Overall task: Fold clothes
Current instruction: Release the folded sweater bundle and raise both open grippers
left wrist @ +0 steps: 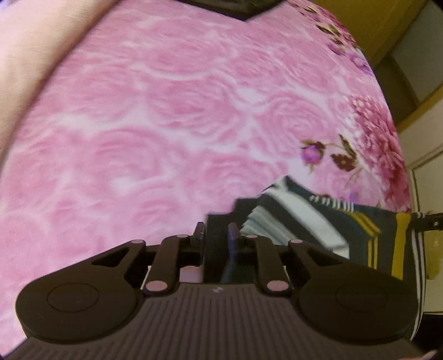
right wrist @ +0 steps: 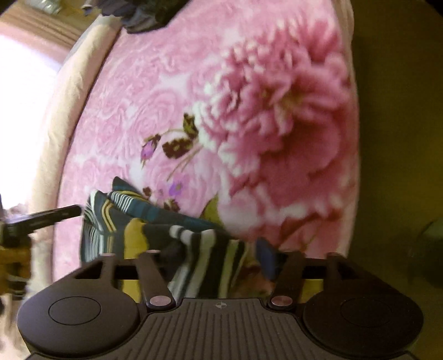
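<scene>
One striped garment (right wrist: 155,229) — bunched, long axis sideways

Wide open pink blanket (left wrist: 166,124) ahead and to the left of my left gripper (left wrist: 216,235), nothing on it, free pass all the way up to a dark object (left wrist: 235,8) at the far edge. Cream border (left wrist: 27,69) runs along the left side. On my right the striped garment (left wrist: 318,227) lies bunched, w/ its dark edge between my left fingers. My right gripper (right wrist: 218,250) has that same cloth piled right in front; beyond it, flat flower-print blanket, clear to the bed's right edge. The other gripper pokes in from the left, near the garment.
</scene>
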Action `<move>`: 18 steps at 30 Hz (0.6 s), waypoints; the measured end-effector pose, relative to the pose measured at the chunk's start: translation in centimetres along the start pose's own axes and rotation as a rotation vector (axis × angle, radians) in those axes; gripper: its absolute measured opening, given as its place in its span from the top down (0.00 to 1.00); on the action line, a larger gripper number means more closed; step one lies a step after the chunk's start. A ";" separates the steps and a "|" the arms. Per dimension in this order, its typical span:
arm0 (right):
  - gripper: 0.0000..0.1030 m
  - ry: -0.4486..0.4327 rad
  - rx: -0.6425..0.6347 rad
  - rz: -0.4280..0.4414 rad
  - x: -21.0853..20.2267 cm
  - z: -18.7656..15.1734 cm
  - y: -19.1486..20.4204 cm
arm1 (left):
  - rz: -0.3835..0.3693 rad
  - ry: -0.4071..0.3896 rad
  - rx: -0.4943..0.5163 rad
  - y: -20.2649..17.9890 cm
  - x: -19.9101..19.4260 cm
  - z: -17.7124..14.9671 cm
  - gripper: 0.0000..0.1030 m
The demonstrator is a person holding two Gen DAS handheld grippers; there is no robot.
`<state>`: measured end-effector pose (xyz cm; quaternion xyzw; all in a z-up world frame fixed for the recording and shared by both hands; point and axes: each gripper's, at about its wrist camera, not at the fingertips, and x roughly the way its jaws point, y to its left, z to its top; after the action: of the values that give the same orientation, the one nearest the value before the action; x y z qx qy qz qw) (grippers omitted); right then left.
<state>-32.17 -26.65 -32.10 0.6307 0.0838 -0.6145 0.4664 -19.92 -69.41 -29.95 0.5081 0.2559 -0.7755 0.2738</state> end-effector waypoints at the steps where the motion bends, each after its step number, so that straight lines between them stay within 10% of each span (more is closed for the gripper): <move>1: 0.43 -0.005 -0.008 -0.009 -0.5 -0.4 0.2 | 0.016 -0.010 -0.002 0.3 -1.1 -0.9 0.87; 18: 0.43 0.156 -0.060 0.047 -1.7 -11.0 6.9 | -0.052 -0.031 0.107 -8.2 -8.5 -16.8 0.87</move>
<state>-20.15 -22.07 -29.38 0.6641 0.1232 -0.5497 0.4916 -11.83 -50.80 -27.04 0.5031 0.2226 -0.8028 0.2300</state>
